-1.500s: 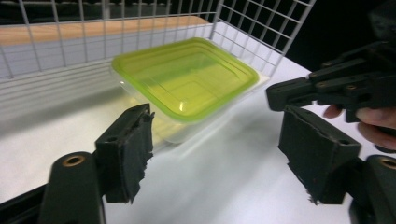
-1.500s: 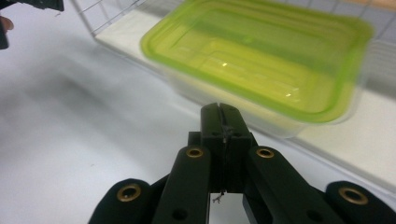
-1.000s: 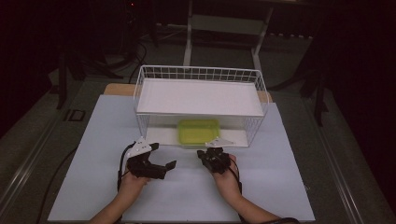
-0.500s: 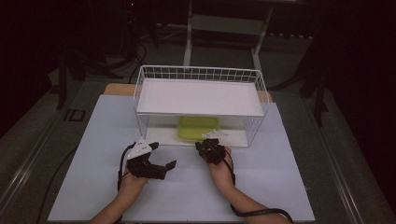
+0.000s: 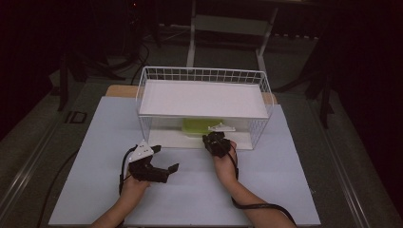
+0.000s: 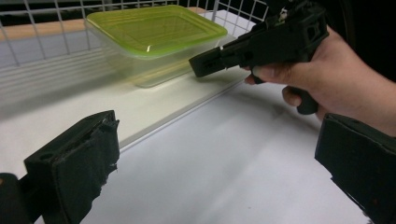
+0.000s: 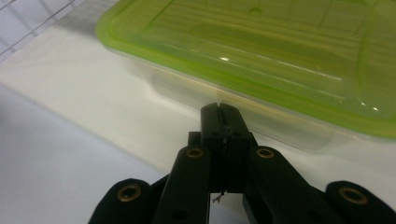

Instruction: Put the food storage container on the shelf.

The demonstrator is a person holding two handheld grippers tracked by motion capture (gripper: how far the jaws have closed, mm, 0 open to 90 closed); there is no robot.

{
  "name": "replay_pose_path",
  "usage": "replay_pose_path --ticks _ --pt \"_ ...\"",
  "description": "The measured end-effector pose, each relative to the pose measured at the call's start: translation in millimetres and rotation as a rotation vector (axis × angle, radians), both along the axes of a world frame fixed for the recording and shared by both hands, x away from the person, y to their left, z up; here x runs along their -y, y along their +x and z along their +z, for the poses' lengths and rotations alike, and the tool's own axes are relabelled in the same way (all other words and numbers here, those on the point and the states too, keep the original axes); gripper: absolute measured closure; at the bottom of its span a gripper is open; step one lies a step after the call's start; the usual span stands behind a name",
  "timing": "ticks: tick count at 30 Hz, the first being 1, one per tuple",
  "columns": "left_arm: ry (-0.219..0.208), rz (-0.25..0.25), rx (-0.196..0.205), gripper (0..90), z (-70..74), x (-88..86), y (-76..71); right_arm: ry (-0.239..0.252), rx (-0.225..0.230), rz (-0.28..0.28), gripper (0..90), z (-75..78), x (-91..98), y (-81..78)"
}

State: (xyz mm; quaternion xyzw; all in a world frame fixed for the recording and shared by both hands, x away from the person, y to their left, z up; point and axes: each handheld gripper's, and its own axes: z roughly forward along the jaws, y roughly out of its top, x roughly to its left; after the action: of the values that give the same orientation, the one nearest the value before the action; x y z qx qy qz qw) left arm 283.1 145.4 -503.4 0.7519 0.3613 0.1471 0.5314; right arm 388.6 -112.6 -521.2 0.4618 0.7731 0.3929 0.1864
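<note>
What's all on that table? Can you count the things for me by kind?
Wire shelf racks: 1, the white wire rack
Food boxes: 1, the clear box with green lid on the rack's lower board
Hand-held grippers: 2, the left gripper and the right gripper
Total: 4

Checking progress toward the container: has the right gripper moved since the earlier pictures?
Yes. The right gripper has moved forward to the white wire rack, its shut jaws near the green-lidded container.

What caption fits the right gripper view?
Shut right gripper points at the green-lidded container on the rack's lower shelf.
</note>
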Motion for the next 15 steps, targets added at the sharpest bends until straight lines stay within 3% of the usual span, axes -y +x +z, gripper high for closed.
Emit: replay_pose_path --ticks 15 --pt "-0.002 -0.007 -0.009 0.4 -1.8 -0.4 0.3 0.02 0.006 -0.013 87.9 2.3 0.9 6.2"
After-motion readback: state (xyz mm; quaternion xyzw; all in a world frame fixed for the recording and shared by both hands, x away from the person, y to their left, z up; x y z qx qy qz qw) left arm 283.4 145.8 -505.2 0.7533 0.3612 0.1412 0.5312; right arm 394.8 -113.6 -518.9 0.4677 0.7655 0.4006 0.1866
